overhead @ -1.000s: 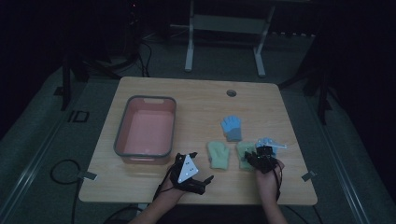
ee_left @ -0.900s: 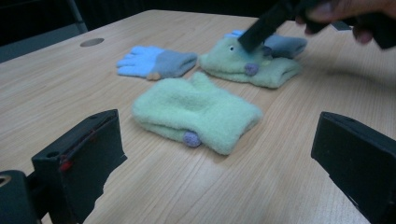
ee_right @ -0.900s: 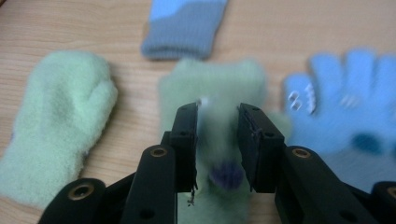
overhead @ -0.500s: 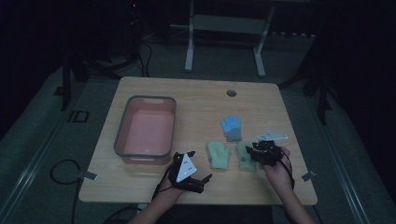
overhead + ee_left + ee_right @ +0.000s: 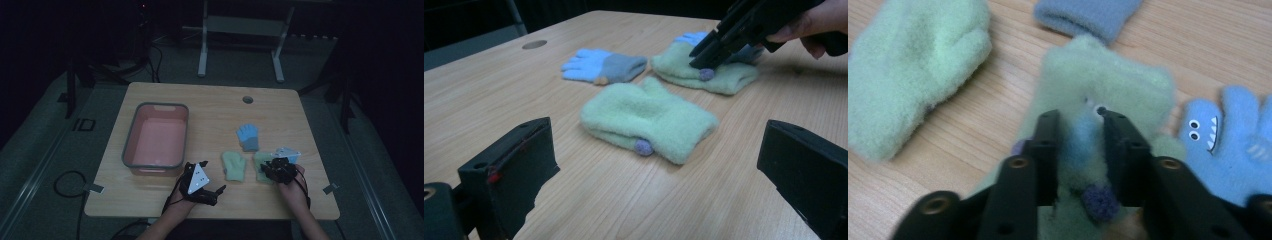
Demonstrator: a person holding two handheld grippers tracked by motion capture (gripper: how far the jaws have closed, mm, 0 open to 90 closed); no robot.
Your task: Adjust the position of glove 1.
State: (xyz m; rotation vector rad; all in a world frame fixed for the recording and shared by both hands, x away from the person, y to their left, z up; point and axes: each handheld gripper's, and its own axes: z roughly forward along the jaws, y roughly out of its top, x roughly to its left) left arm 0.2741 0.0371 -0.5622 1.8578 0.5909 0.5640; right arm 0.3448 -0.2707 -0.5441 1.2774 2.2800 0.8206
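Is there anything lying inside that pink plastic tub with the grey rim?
No, the pink plastic tub shows only its bare floor, and the fuzzy green mittens lie on the wooden table.

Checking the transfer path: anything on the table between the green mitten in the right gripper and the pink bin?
Yes. The second green mitten lies on the table between the pinched green mitten and the pink bin, with the left gripper idle beside that path.

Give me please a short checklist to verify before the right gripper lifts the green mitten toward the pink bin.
1. Right gripper pinches the green mitten: ok, its jaws have just been closing, with a fold of fleece between them.
2. Only one mitten in the grip: ok.
3. Blue monster glove free of the jaws: ok, it lies beside them.
4. Pink bin has room: ok, nothing inside.
5. Left gripper out of the path: not ok, it sits between mitten and bin.
6. Grip firm enough for lifting: cannot tell.
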